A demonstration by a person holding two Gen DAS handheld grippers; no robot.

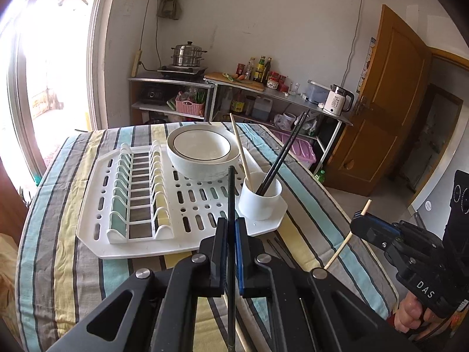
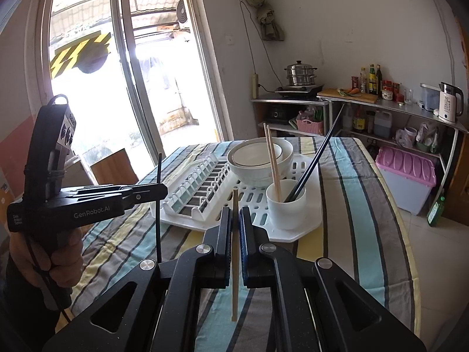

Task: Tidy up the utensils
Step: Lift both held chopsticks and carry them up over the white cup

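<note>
"GenRobot.AI" on left claw [image 2: 159,190].

Two wrist fisheyes, angled down, near, sharing drying rack [image 1: 176,223], perhaps overlapping.

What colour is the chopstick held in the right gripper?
Light wood, pale tan. The chopstick shows best in the right wrist view, clamped in the right gripper.

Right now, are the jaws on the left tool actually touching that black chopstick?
Touching. The left wrist view shows the left gripper shut on the black chopstick, no gap either side. The right wrist view shows that chopstick clamped upright, clear of the table.
</note>
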